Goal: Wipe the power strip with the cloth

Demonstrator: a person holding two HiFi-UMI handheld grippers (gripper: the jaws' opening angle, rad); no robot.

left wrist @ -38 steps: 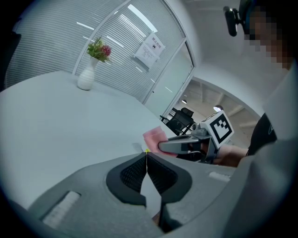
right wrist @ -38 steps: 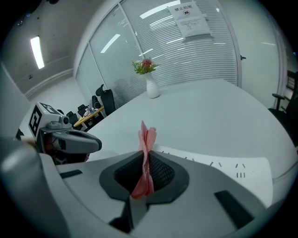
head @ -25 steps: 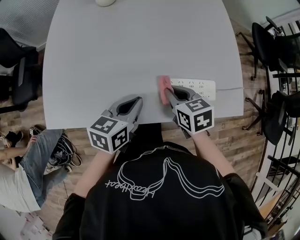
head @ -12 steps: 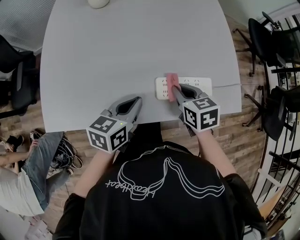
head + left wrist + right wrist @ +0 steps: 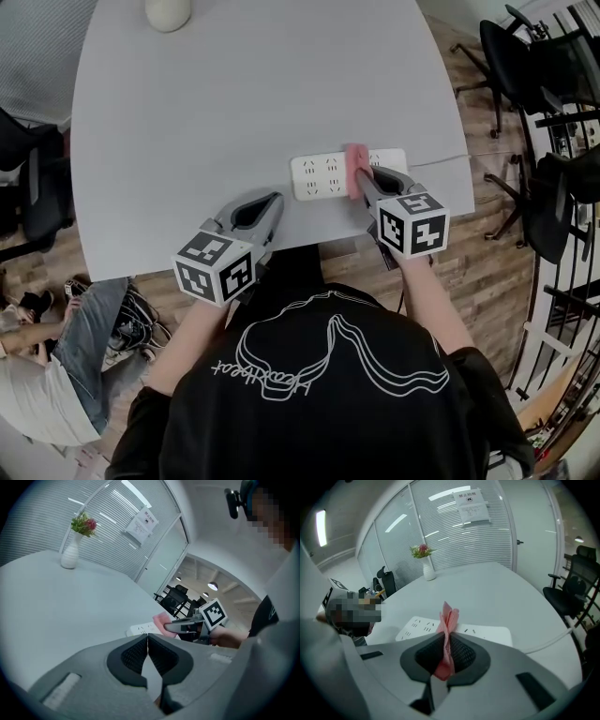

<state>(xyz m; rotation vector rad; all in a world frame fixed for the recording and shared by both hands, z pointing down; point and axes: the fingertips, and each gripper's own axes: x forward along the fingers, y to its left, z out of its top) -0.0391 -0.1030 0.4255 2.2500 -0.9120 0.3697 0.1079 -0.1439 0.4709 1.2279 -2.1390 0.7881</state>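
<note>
The right gripper (image 5: 360, 178) pinches the pink cloth (image 5: 355, 159) against the power strip (image 5: 323, 175), which lies along the near edge of the table (image 5: 234, 103), toward its right corner. Drag lengthwise, lightly, so the strip doesn't slide. The left gripper (image 5: 272, 202) hangs with jaws together, empty. At the far edge a white vase (image 5: 69, 557) holds what looks like flowers (image 5: 83, 523)

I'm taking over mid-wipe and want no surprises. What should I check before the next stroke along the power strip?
1. Cloth clamped in right gripper: ok, jaws shut on it.
2. Cloth over the power strip: ok, across its right part.
3. Left gripper out of the way: ok, shut, empty, apart from the strip.
4. Strip braced against sliding: not ok, nothing holds it.
5. Cord clear of the gripper: ok, it runs off to the right.
6. Strip's left part wiped: cannot tell.
</note>
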